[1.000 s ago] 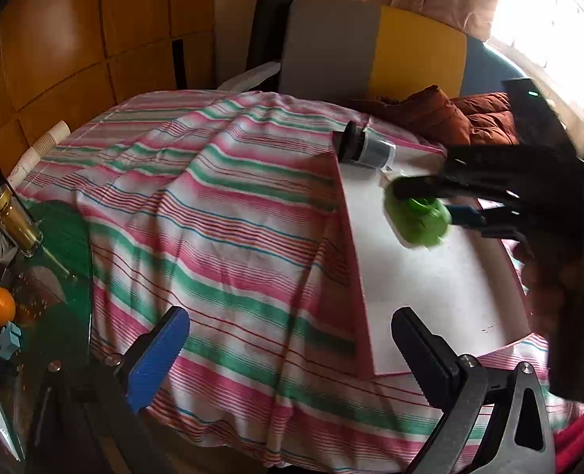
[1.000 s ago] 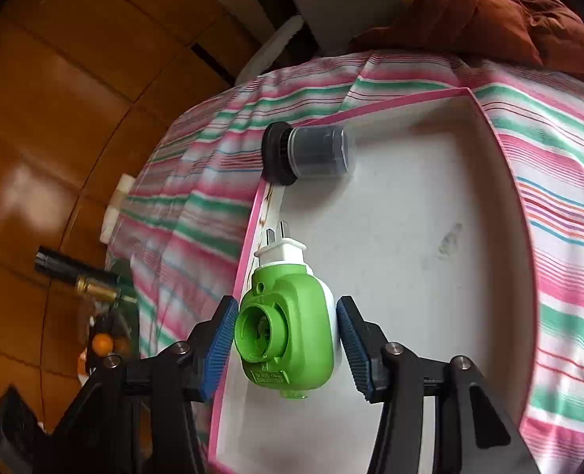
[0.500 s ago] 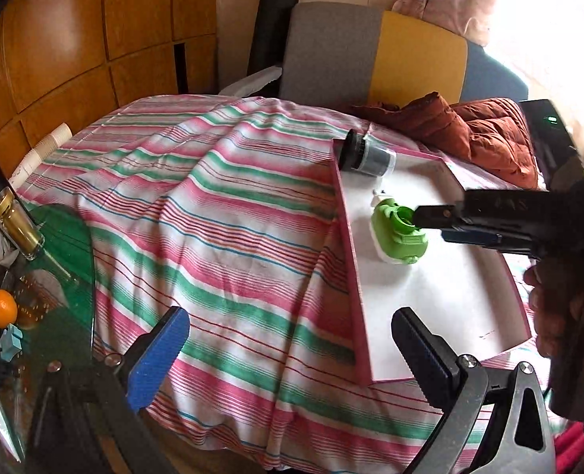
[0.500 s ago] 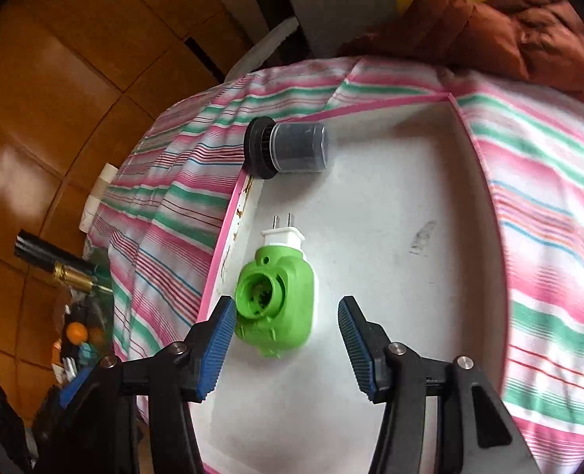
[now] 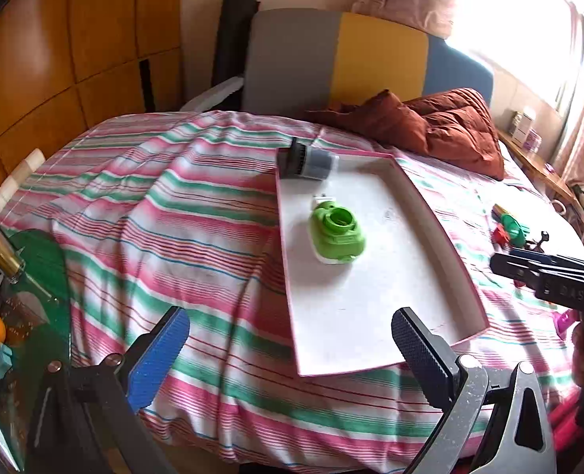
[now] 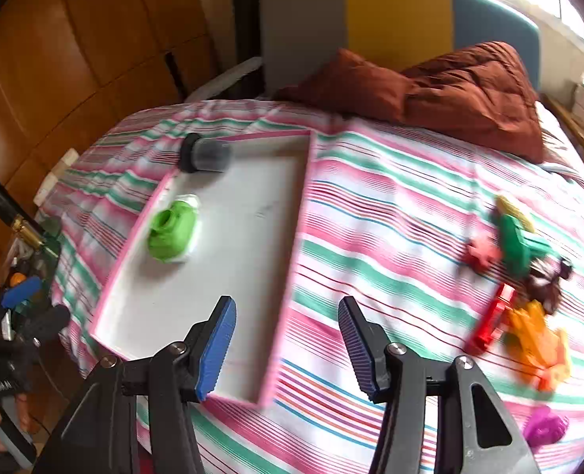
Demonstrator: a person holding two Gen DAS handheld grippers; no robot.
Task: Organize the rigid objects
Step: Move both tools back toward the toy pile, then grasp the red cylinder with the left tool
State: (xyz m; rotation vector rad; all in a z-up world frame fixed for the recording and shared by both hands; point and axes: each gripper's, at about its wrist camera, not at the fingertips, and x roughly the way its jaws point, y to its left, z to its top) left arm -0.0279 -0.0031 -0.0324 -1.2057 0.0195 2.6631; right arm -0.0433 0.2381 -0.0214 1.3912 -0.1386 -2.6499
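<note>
Little lettering can be read. In the left wrist view, the dark body of the right gripper at the right edge bears a few pale embossed characters, too blurred to make out. In the right wrist view, the left gripper at the lower left carries a short line of white print on its black housing, also illegible.

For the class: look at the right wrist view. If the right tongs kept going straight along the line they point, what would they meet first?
Probably the right wall of the pink-rimmed tray or the striped bedspread just beside it. The right tongs are open and empty, and nothing else lies in that line. Depth is hard to judge through the fisheye.
</note>
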